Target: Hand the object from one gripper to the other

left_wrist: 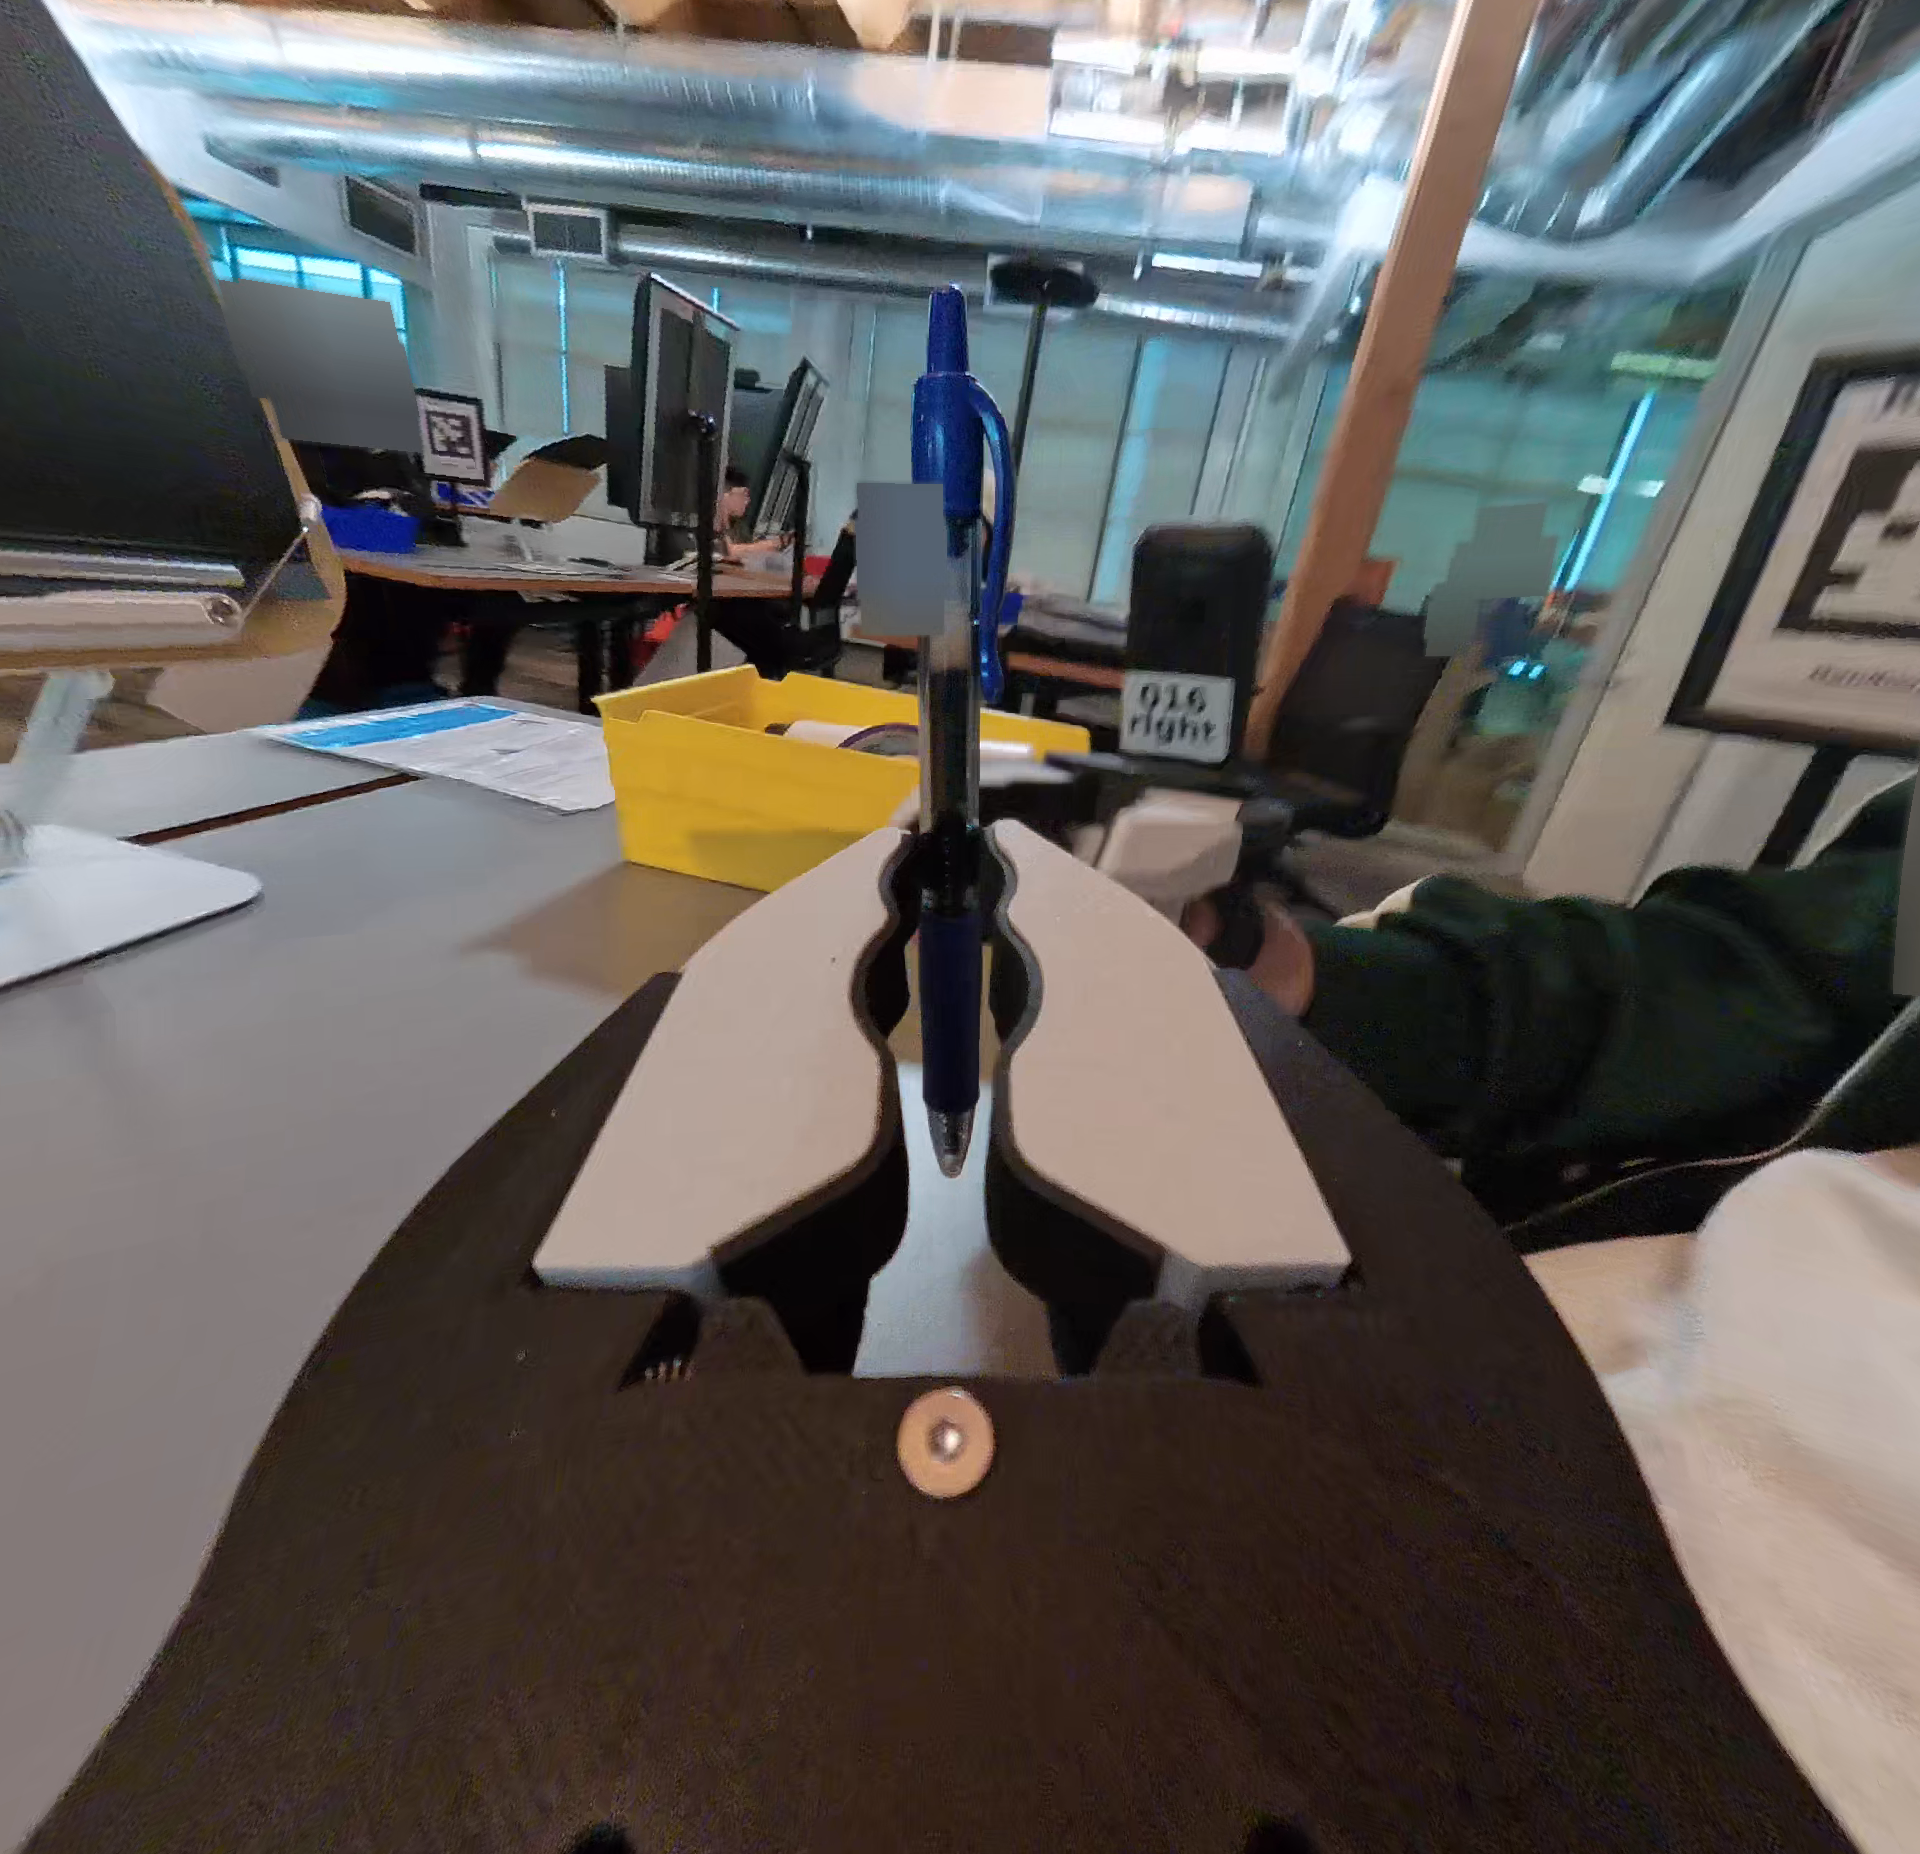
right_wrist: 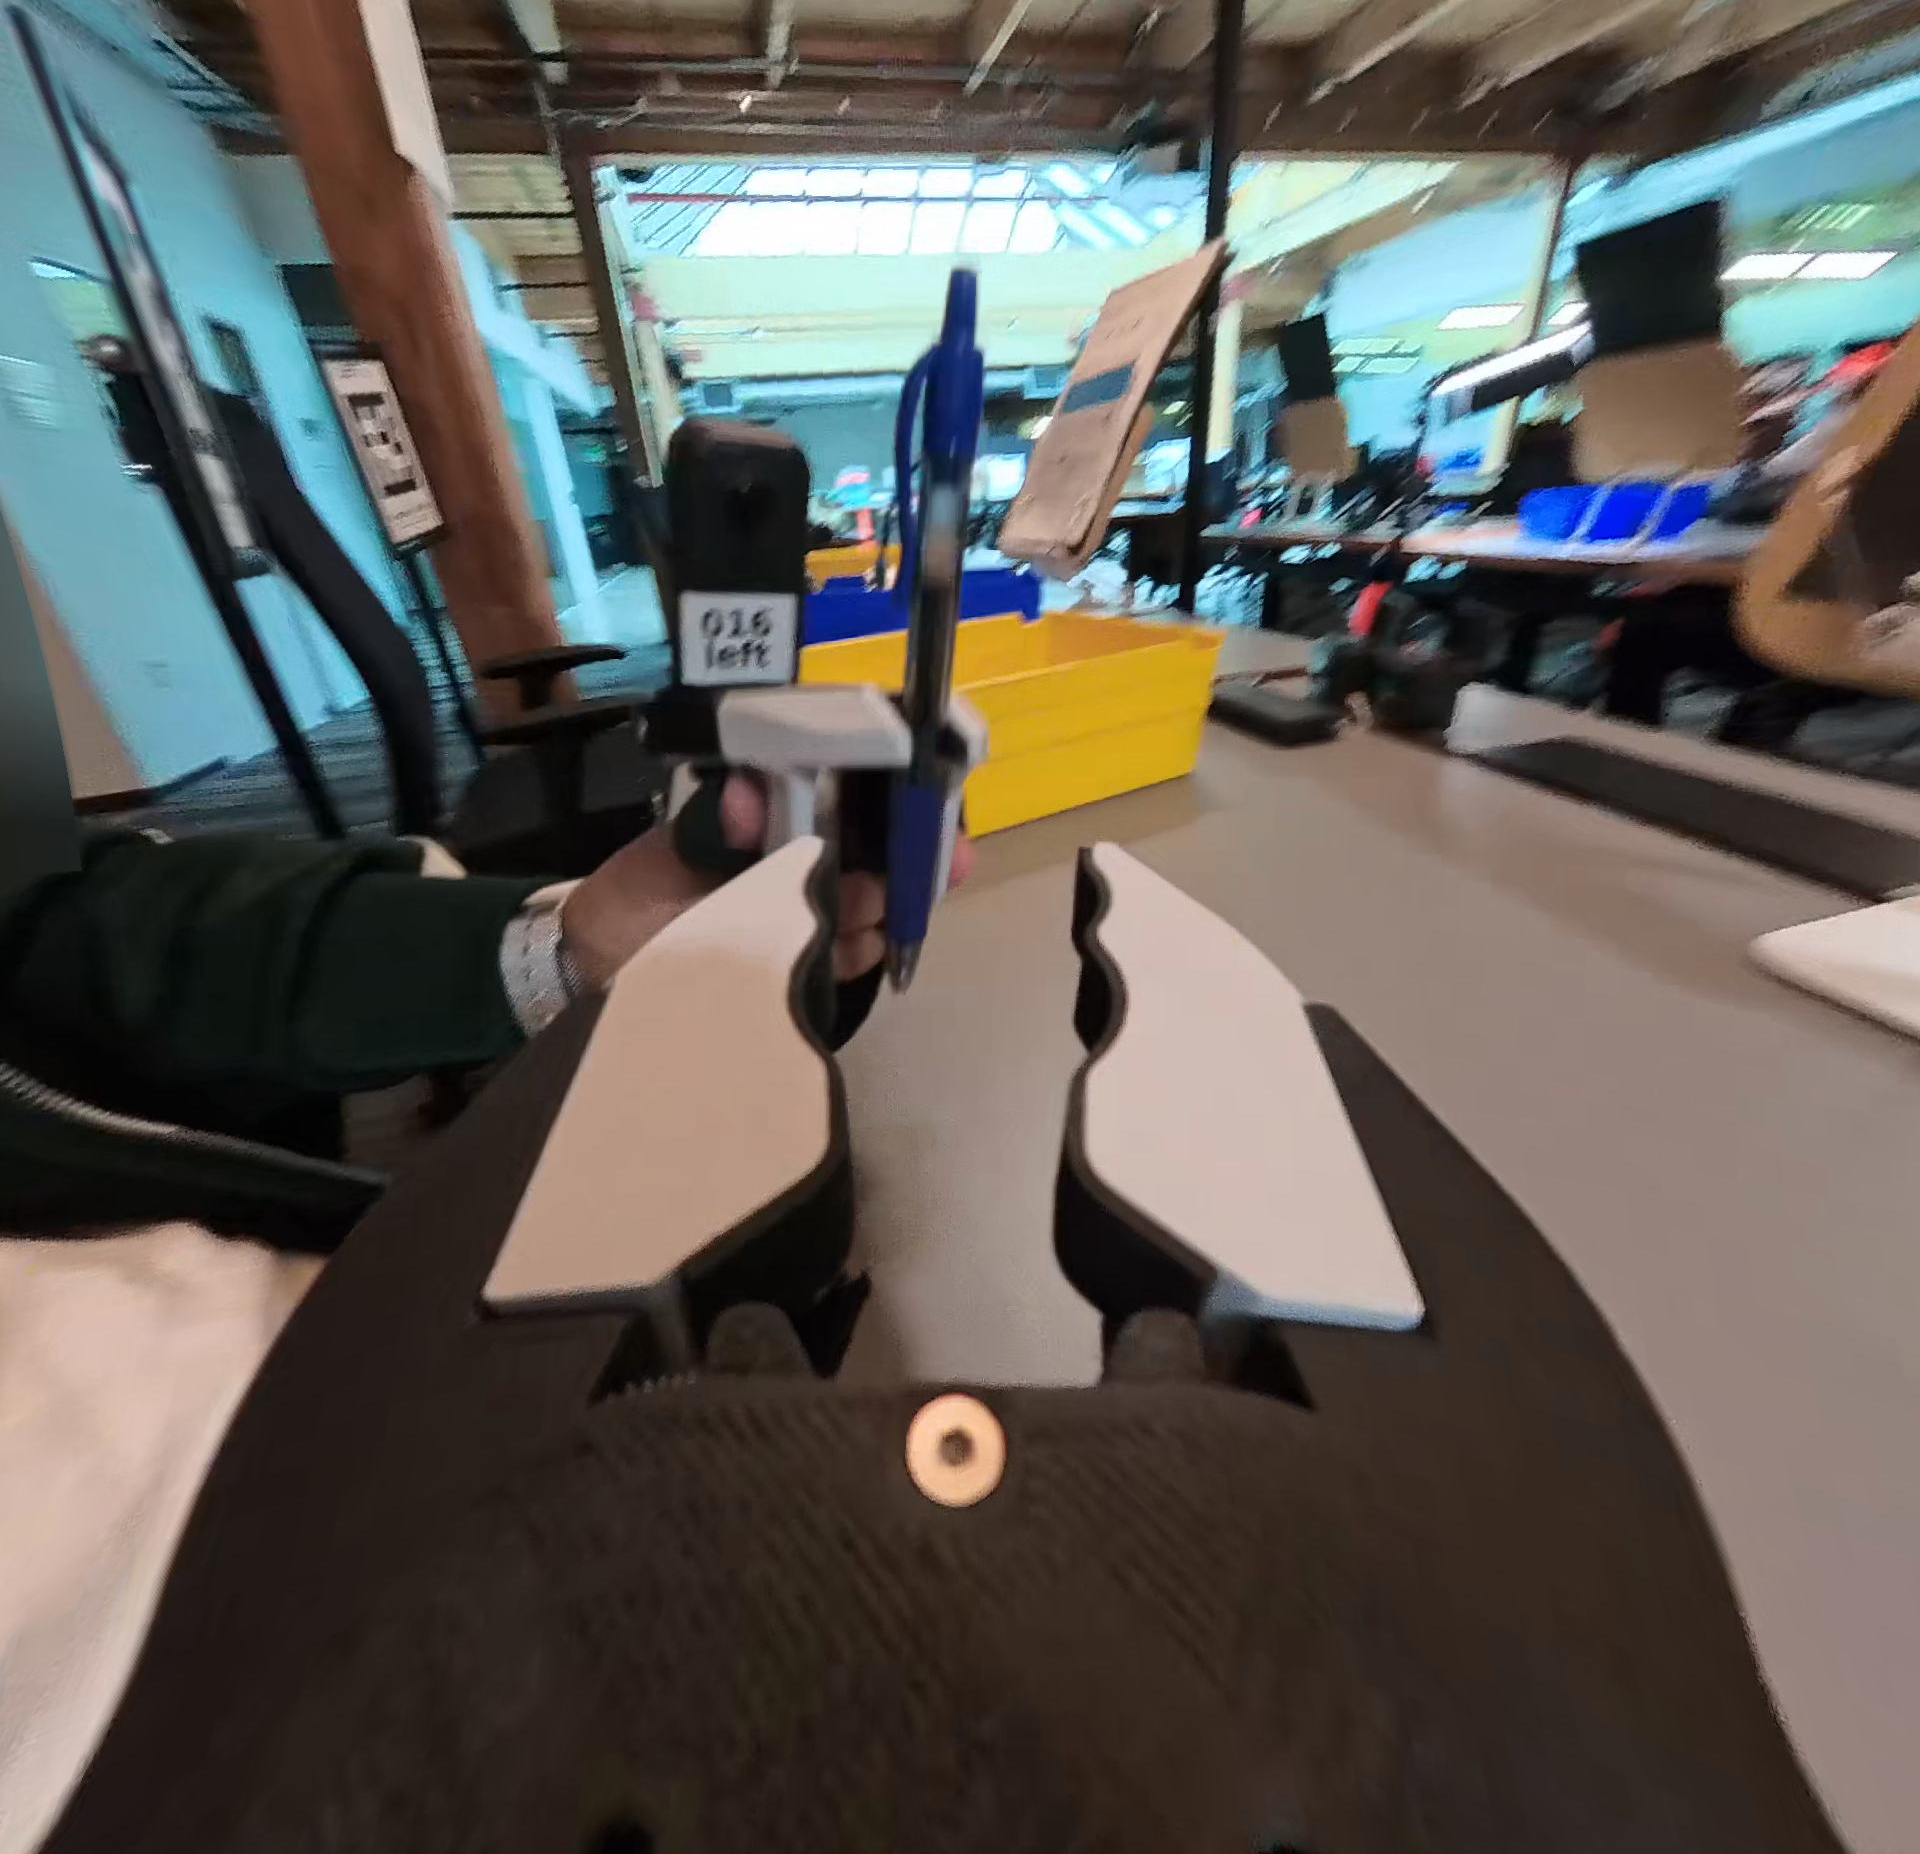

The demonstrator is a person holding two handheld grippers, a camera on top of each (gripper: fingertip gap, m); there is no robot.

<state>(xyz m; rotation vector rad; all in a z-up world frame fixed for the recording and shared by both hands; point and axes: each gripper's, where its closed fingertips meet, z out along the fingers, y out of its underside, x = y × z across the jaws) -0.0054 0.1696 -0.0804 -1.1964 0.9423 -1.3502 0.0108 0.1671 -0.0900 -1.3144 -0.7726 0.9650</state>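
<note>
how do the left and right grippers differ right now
The left gripper is shut on the pen, held upright; the right gripper is open and empty. The left grips the pen low, near its dark grip; the right sits short of it, not touching. Both have pale fingers with wavy black pads.

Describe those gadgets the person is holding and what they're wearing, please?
Each hand-held gripper, left and right, has a broad black textured body with a silver bolt, and two pale grey fingers with wavy black inner edges. A black camera block carrying a white label sits on top. The person wears dark green sleeves, a pale garment and a wristwatch.
</note>
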